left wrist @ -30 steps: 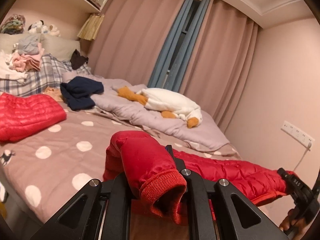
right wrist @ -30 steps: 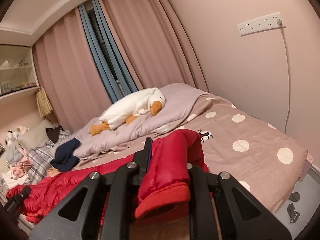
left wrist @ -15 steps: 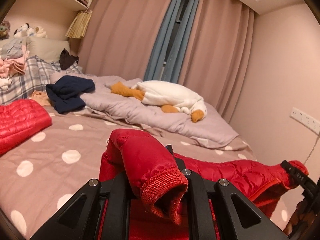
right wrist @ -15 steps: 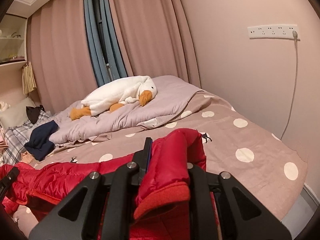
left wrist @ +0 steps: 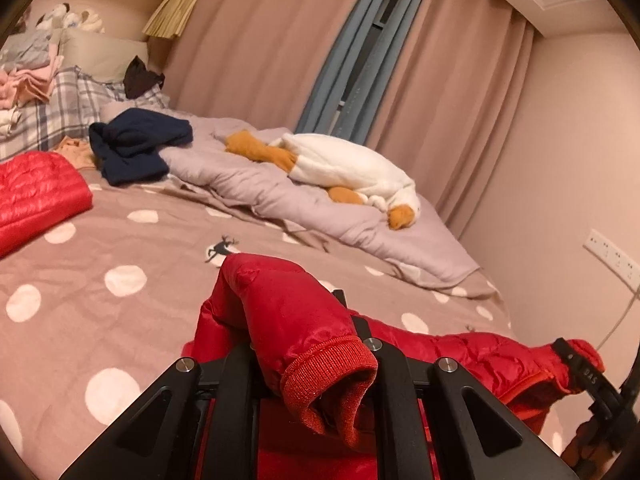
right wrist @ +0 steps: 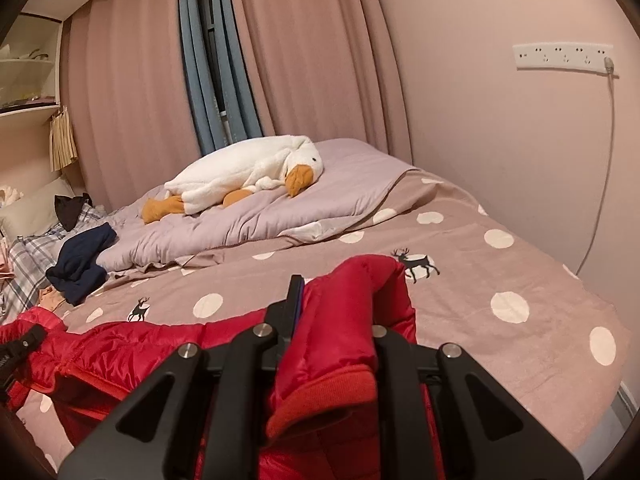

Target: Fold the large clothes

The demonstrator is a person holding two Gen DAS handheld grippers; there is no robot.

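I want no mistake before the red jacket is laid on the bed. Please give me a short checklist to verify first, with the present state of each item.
1. Left gripper shut on a sleeve cuff of the red jacket: ok.
2. Right gripper shut on the other cuff: ok.
3. Jacket stretched between both grippers, not bunched: ok.
4. Bare dotted bedsheet ahead for laying: ok.
5. Plush goose and navy garment away from the landing place: ok.
6. Jacket's lower hem hanging free: cannot tell.
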